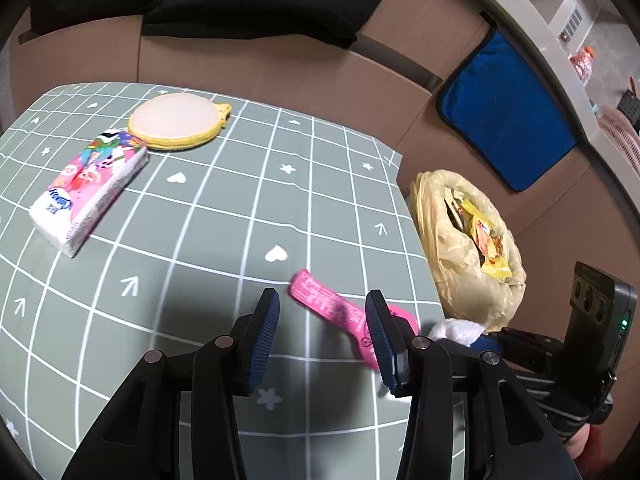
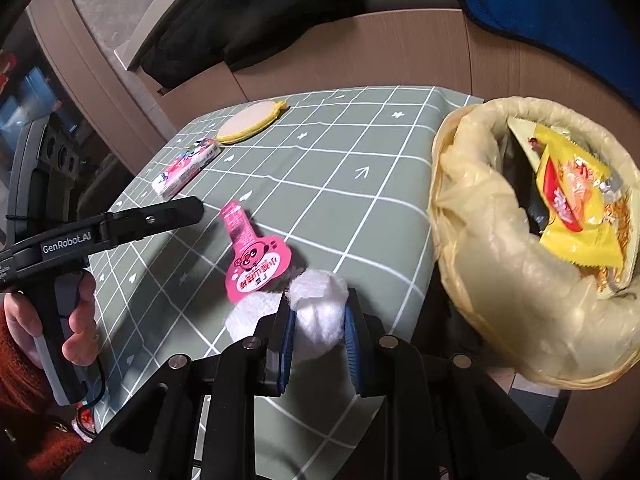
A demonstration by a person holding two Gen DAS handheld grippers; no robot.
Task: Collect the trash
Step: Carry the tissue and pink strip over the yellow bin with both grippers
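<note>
On the green checked tablecloth (image 2: 340,184), a pink wrapper (image 2: 250,258) lies flat, its long axis running diagonally away from the table edge. Left of it, the left gripper (image 1: 322,336) hangs unclenched and empty. Right of the wrapper, the right gripper (image 2: 320,332) clamps a white tissue wad (image 2: 320,312). Farther right, past the table edge, sits the lined trash bin (image 2: 500,280).

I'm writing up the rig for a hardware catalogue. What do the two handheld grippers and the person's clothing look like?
Both grippers, left gripper and right gripper, have black linkage arms with round metal pivot pins and ribbed dark blue pads on the jaws. The left one's black body reads "GenRobot.AI" in white, with a grey-and-black pistol handle and a thin black cable. The sleeve is rust-red knit.
</note>
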